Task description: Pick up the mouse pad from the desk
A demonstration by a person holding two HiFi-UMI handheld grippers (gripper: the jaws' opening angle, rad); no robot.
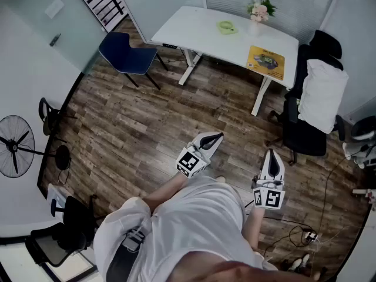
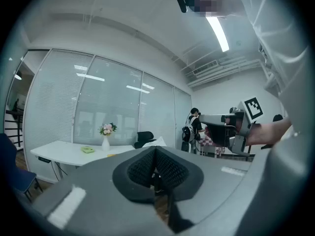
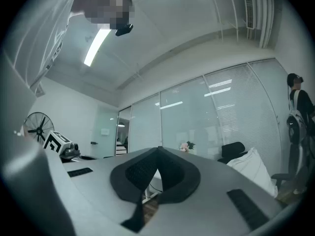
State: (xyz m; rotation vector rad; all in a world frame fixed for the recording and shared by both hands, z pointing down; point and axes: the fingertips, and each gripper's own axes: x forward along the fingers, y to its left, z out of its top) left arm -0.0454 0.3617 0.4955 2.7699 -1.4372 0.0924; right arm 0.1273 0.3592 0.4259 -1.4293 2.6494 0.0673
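Note:
The yellow mouse pad point(image 1: 265, 60) lies near the right end of the white desk point(image 1: 194, 25) at the far side of the room. In the head view both grippers are held at waist height, well short of the desk, above the wooden floor. My left gripper point(image 1: 215, 138) is shut with nothing in it and points toward the desk. My right gripper point(image 1: 272, 155) is likewise shut and empty. In the left gripper view the jaws point(image 2: 155, 151) meet, with the desk point(image 2: 59, 151) far behind them. The right gripper view shows its jaws point(image 3: 158, 152) closed together.
On the desk are a green object point(image 1: 227, 27) and a vase of flowers point(image 1: 259, 10). A blue chair point(image 1: 129, 53) stands left of the desk, and a black chair with a white pillow point(image 1: 320, 93) to its right. A fan point(image 1: 14, 145) is at the far left. Another person point(image 2: 194, 127) stands in the background.

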